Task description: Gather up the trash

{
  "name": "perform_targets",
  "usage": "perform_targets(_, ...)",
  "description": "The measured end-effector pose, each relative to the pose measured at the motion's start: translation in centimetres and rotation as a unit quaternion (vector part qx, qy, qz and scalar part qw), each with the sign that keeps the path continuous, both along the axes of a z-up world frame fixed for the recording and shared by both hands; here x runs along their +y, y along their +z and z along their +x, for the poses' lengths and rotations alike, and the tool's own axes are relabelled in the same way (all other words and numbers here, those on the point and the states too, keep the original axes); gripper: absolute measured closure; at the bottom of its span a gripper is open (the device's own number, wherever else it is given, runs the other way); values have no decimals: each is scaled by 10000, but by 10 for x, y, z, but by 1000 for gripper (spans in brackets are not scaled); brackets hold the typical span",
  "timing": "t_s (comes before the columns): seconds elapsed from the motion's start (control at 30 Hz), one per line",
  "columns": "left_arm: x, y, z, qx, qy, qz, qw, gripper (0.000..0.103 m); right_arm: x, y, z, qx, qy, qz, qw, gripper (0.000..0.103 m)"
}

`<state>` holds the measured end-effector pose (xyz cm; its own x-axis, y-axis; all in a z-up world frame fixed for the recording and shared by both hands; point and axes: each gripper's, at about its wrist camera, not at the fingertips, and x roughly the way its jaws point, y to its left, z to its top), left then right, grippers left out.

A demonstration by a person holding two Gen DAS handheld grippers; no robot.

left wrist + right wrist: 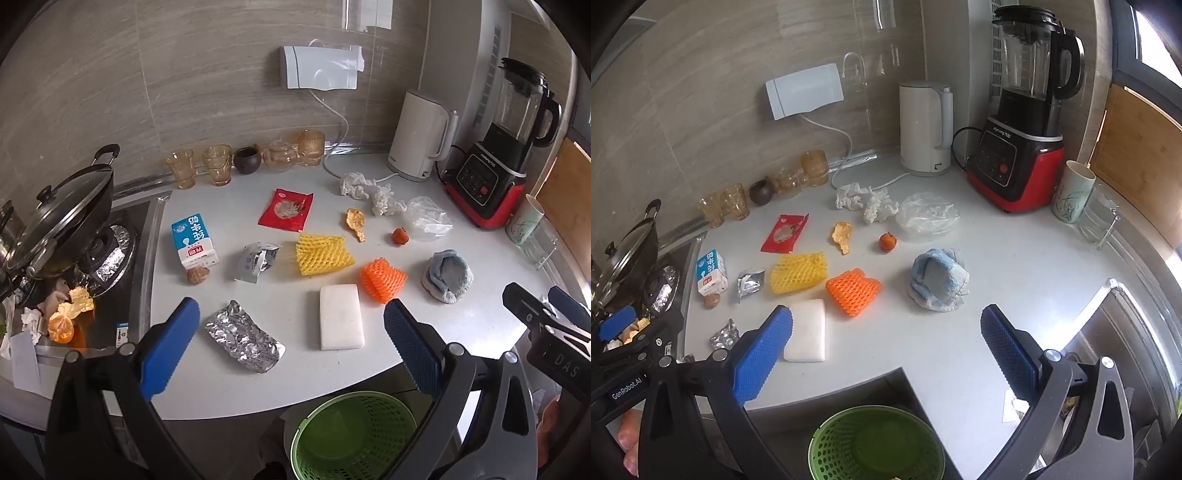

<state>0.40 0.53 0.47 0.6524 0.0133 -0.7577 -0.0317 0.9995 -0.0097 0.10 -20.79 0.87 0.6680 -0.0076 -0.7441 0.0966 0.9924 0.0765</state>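
Both grippers hang over the counter's (pixel 461 332) near edge w/ jaws spread wide, nothing held: left gripper (pixel 291 347) sits above the foil sheet (pixel 244 341) and white foam block (pixel 340 316); right gripper (pixel 886 350) is beside it, approx. over bare counter in front of the blue cloth (pixel 938 282). Judging by that pose, no pick has begun.

Trash lies scattered across the white top: milk carton (pixel 194 240) upright by the stove edge w/ a walnut-like lump (pixel 198 275) touching its base, torn silver wrapper (pixel 256 260), red snack packet (pixel 286 209), yellow foam net (pixel 323 254), orange foam net (pixel 383 280), peel scrap (pixel 356 223), small orange fruit bit (pixel 400 236), crumpled tissues (pixel 369 192), clear plastic bag (pixel 428 218).

Green basket (pixel 352 435) stands on the floor just below the counter edge, between the two grippers, prob. put there so either one can drop straight in. It looks empty, though its bottom is partly cut off. Nearest targets for the left are the foil and foam block.
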Motion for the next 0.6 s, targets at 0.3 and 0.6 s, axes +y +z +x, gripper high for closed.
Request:
perform_targets(0.3, 6, -3, 2, 41, 52, -18, 10000, 8, 9, -3, 2, 31, 109, 9, 9999, 2)
perform_targets(0.6, 8, -7, 1, 85, 31, -46, 9999, 8, 12, -4, 2, 49, 113, 14, 9999, 2)
